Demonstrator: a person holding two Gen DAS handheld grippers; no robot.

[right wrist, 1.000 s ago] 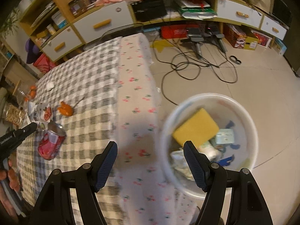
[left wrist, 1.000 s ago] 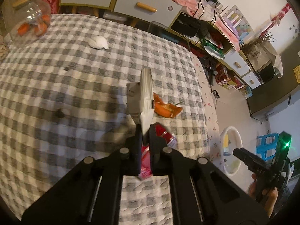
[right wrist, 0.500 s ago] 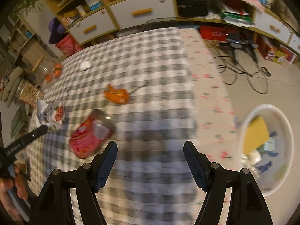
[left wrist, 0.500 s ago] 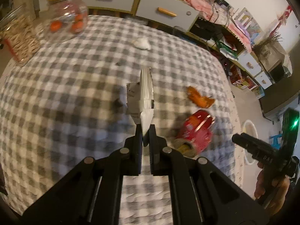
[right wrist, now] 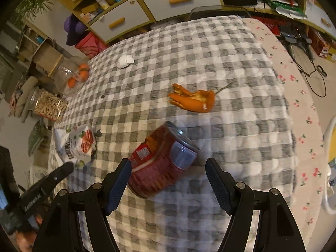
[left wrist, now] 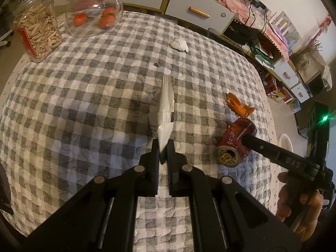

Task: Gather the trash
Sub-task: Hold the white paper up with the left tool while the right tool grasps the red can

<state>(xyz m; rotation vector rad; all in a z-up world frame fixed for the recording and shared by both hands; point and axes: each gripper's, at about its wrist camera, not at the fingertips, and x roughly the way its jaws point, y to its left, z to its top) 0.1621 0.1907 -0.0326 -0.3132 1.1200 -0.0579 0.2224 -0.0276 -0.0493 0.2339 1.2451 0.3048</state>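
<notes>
The left tool (left wrist: 163,147) is clenched on a white snack packet (left wrist: 164,109), which stands edge-on at the centre of the left wrist frame above the checked cloth of the surface (left wrist: 84,105). In the right wrist view the same packet (right wrist: 75,145) shows its printed face at the left edge, pinched at its lower end by the left tool (right wrist: 67,168).

The right tool (right wrist: 168,168) is released, its blue-padded fingers (right wrist: 117,180) spread to either side of a crushed red drink can (right wrist: 161,163) lying on its side at lower centre; the left finger sits just beside the can, the right one apart from it. An orange peel (right wrist: 193,100) lies beyond the can, right of centre. A crumpled white tissue (right wrist: 125,61) sits at upper left, near a glass jar of oranges (right wrist: 73,73) and a jar of seeds (right wrist: 49,106). The rim of a white bin (right wrist: 329,168) shows at the right edge.
</notes>
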